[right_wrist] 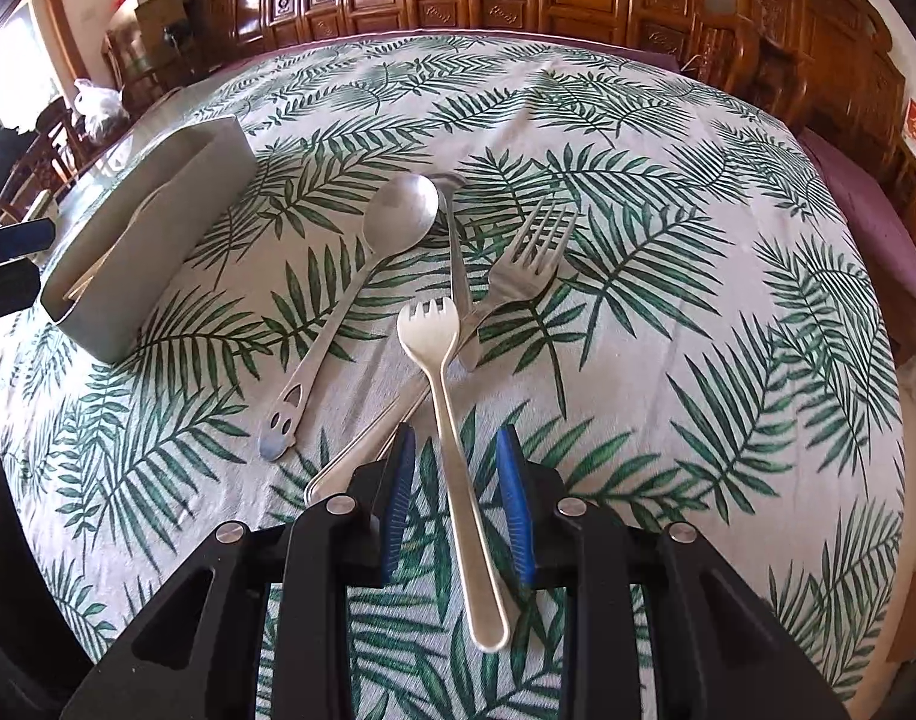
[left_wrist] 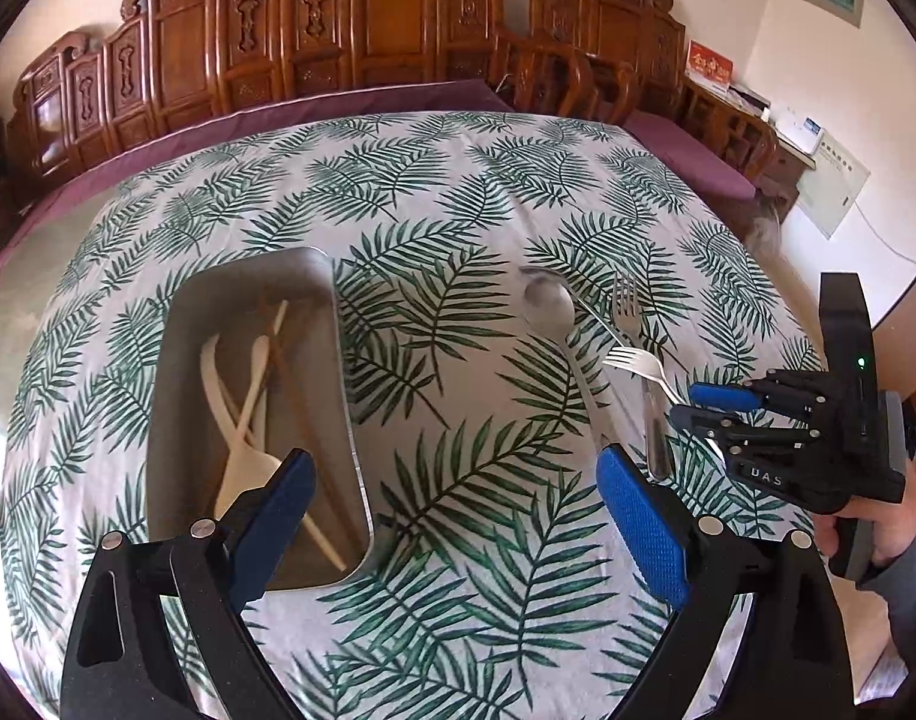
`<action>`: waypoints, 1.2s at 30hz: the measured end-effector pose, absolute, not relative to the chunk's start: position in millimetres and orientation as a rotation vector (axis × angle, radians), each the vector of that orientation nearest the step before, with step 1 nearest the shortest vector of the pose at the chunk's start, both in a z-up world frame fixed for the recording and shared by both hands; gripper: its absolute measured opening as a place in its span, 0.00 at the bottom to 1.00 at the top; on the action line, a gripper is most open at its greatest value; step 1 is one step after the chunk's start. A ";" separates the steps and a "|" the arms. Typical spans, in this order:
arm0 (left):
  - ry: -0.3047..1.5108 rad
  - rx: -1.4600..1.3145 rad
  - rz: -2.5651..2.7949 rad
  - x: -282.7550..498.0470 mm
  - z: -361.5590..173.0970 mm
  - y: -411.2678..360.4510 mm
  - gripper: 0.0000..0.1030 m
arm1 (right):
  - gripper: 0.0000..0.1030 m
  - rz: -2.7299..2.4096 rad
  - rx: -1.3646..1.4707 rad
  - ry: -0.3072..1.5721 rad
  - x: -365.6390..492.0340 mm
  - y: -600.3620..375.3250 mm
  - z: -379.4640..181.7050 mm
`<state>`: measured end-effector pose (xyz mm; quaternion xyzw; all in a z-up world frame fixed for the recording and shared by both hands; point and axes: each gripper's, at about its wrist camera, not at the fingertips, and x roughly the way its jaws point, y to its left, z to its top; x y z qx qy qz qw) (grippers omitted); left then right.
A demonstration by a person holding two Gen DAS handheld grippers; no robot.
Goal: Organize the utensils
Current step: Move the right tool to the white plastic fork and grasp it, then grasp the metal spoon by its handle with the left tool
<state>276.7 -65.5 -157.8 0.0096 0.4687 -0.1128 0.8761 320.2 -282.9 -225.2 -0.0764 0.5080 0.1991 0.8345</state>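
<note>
Two claw-mounted fisheyes, close above the tablecloth (left_wrist: 458,312) — shared: cutlery, tray (right_wrist: 158,192).

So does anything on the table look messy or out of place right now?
Yes. The metal cutlery lies in a crossed heap on the tablecloth, outside the grey tray that holds the other utensils. The right tongs straddle the small fork.
</note>
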 end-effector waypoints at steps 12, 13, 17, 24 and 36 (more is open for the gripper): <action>1.020 0.013 -0.227 300.9 -181.2 -93.8 0.88 | 0.09 0.468 -0.205 1.073 323.6 -283.9 -228.4; 1.023 0.014 -0.226 303.7 -182.9 -96.3 0.88 | 0.09 0.484 -0.197 1.065 321.7 -284.7 -226.0; 1.042 0.009 -0.224 318.6 -194.4 -110.3 0.88 | 0.09 0.500 -0.163 1.029 314.3 -293.3 -213.0; 1.056 -0.003 -0.229 349.5 -210.9 -133.0 0.88 | 0.09 0.470 -0.139 0.995 306.4 -316.6 -200.6; 1.094 -0.068 -0.239 405.9 -235.7 -148.4 0.71 | 0.09 0.415 -0.090 1.019 304.1 -342.7 -214.8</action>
